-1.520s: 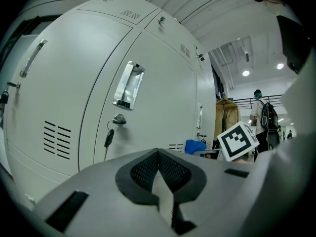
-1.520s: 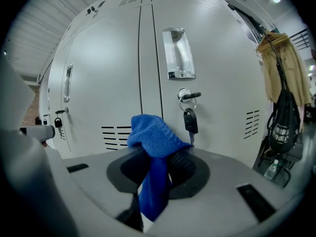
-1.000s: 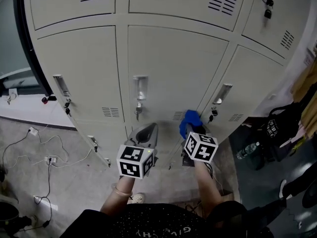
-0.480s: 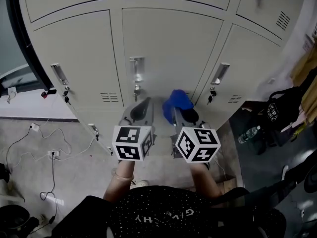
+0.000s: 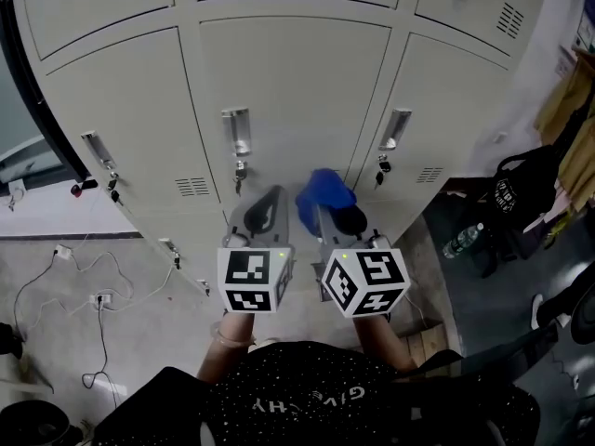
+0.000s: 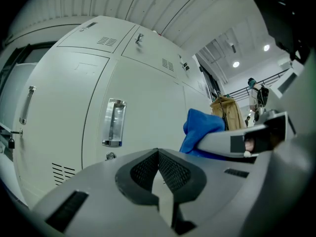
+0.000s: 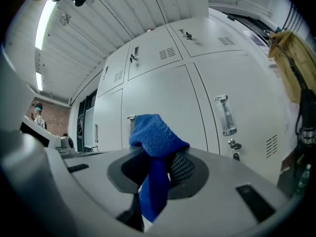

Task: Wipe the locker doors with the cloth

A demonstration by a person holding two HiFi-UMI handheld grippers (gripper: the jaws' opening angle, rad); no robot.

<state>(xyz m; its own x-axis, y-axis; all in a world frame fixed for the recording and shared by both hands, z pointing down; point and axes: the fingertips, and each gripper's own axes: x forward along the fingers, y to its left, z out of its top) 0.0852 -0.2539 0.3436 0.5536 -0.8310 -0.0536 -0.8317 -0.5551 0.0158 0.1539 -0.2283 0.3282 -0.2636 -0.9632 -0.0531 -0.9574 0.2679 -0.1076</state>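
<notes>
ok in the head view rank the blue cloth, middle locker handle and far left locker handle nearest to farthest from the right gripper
1. blue cloth, clamped in the right gripper.
2. middle locker handle, up to its left.
3. far left locker handle, well left.

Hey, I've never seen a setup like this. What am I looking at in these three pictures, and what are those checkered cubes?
There is no robot here: a person holds a two-jaw gripper in each hand. The cubes with square markers are parts of those grippers. The head view looks down at grey locker doors. The other two views come from cameras riding on each gripper. The left gripper has its jaws together, with nothing between them. The right gripper is shut on a blue cloth near the lockers. Cables lie on the floor.
</notes>
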